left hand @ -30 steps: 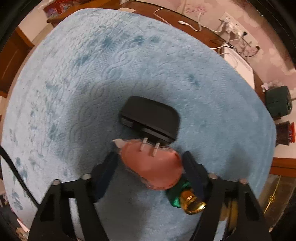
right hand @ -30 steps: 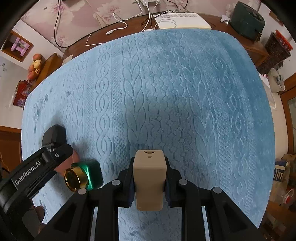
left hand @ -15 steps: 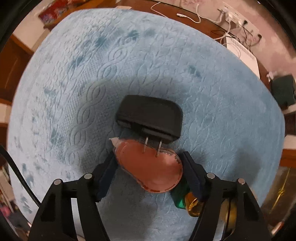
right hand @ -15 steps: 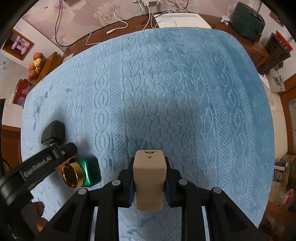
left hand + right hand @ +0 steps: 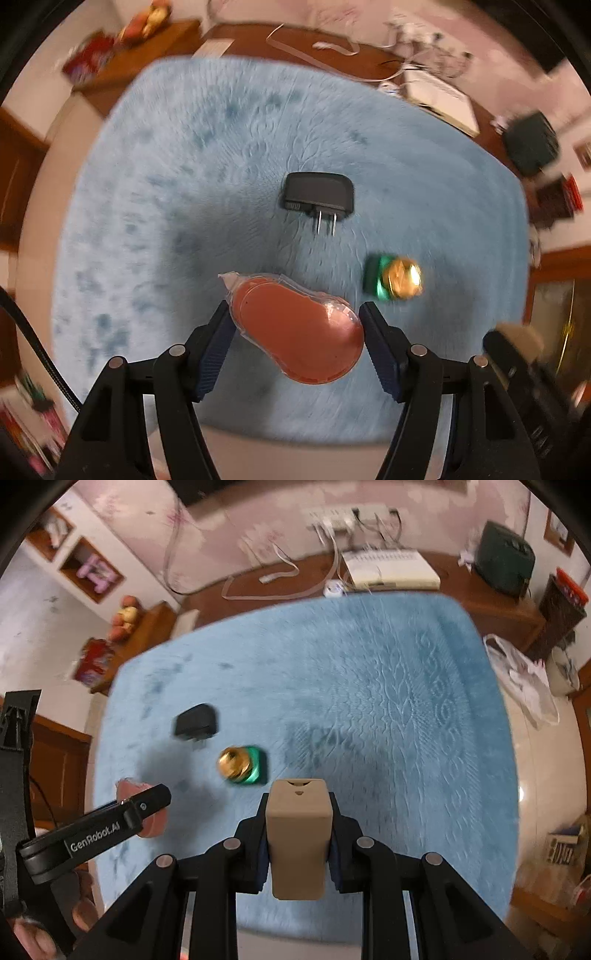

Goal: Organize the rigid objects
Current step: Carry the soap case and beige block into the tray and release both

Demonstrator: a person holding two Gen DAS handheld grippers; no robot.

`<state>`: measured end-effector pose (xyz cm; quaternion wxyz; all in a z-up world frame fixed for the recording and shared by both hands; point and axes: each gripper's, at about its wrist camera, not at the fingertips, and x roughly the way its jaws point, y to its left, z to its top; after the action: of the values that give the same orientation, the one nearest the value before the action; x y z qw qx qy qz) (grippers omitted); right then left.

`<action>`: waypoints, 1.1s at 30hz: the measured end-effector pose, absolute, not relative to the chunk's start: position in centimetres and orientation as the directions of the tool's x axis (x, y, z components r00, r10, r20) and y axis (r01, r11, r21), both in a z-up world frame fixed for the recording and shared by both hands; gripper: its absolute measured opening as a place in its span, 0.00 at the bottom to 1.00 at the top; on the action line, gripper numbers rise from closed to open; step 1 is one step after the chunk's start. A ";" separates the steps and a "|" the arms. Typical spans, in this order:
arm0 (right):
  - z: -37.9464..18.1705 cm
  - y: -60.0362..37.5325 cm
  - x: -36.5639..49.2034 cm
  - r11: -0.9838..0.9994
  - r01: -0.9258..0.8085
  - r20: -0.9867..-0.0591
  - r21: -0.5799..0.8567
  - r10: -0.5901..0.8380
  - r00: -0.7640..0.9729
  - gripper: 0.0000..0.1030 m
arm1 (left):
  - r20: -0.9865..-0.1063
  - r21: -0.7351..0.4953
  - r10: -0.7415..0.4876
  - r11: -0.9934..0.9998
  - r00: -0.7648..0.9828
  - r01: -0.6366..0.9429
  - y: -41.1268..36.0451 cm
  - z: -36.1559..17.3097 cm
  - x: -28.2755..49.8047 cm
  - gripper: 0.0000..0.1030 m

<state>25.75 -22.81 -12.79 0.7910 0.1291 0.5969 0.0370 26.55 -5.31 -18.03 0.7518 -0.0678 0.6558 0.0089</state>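
Your left hand-held gripper [image 5: 295, 328] clamps a flat, teardrop-shaped pink tape dispenser [image 5: 299, 332] with a clear rim and a whitish tip, lifted above the blue mat [image 5: 166, 184]. Your right hand-held gripper [image 5: 298, 834] is closed on a tan, box-shaped block [image 5: 297, 834] with rounded edges, also off the mat. On the mat lie a black plug adapter [image 5: 317, 195], prongs toward you, and near it a green bottle [image 5: 391, 277] with a gold cap.
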 end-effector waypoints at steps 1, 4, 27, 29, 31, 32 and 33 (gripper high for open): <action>-12.0 -22.5 24.7 0.964 0.084 -0.930 0.254 0.220 0.293 0.24 | -0.984 -0.084 -0.073 0.995 0.163 -0.059 -5.3 -16.7 25.3 0.69; -10.4 -21.6 20.9 0.959 0.061 -0.920 0.278 0.248 0.304 0.24 | -0.977 -0.060 -0.068 0.997 0.202 0.046 -5.2 -14.3 22.4 0.69; -16.9 -10.4 1.9 0.962 -0.080 -0.938 0.261 0.272 0.216 0.25 | -0.972 0.098 -0.010 0.890 0.234 0.446 -4.7 -18.7 7.9 0.69; -16.9 -10.0 1.9 0.970 -0.080 -0.942 0.231 0.244 0.229 0.25 | -0.974 0.100 -0.003 0.891 0.227 0.443 -4.7 -19.4 7.8 0.70; -17.1 -9.9 2.0 0.972 -0.084 -0.946 0.218 0.231 0.227 0.25 | -0.975 0.100 -0.002 0.890 0.222 0.444 -4.7 -19.9 7.8 0.70; -17.0 -9.8 2.0 0.973 -0.084 -0.946 0.216 0.230 0.227 0.26 | -0.975 0.102 0.000 0.890 0.222 0.444 -4.7 -20.1 7.7 0.70; -17.0 -9.8 2.0 0.973 -0.082 -0.946 0.217 0.230 0.230 0.32 | -0.975 0.099 -0.003 0.888 0.221 0.448 -4.7 -20.2 7.6 0.70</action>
<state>2.01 -9.83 -16.96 0.7818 0.0604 0.6125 0.1000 7.57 -4.73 -20.22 0.7595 0.1838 0.6061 -0.1484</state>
